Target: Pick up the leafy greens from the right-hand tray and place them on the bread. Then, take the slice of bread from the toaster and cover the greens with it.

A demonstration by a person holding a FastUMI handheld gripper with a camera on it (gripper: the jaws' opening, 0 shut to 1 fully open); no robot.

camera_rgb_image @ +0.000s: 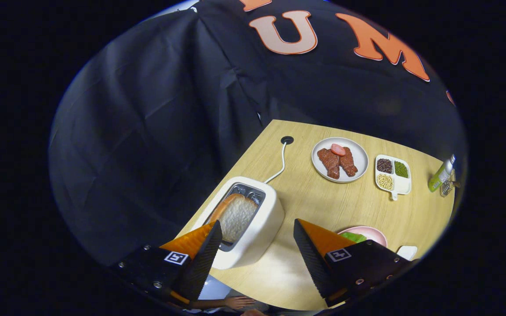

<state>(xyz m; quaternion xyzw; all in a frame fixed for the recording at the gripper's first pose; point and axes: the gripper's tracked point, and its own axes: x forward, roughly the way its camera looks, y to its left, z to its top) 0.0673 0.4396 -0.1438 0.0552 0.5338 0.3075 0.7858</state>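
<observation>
A white toaster (253, 228) stands on the wooden table (323, 202) with a slice of bread (235, 215) upright in its slot. My gripper (257, 239) hangs open above the toaster, with the toaster's near end between the fingers and nothing held. The left finger (204, 254) is by the bread's near edge. Behind the right finger (310, 254) a pink plate (374, 233) carries green leafy greens (353, 237), partly hidden by that finger.
A white plate (340, 159) with meat slices and a divided white dish (392, 174) of beans lie beyond the toaster. A green bottle (441, 174) stands far right. The toaster's cord (281, 164) runs to a hole in the table. A hand (237, 302) shows below the fingers.
</observation>
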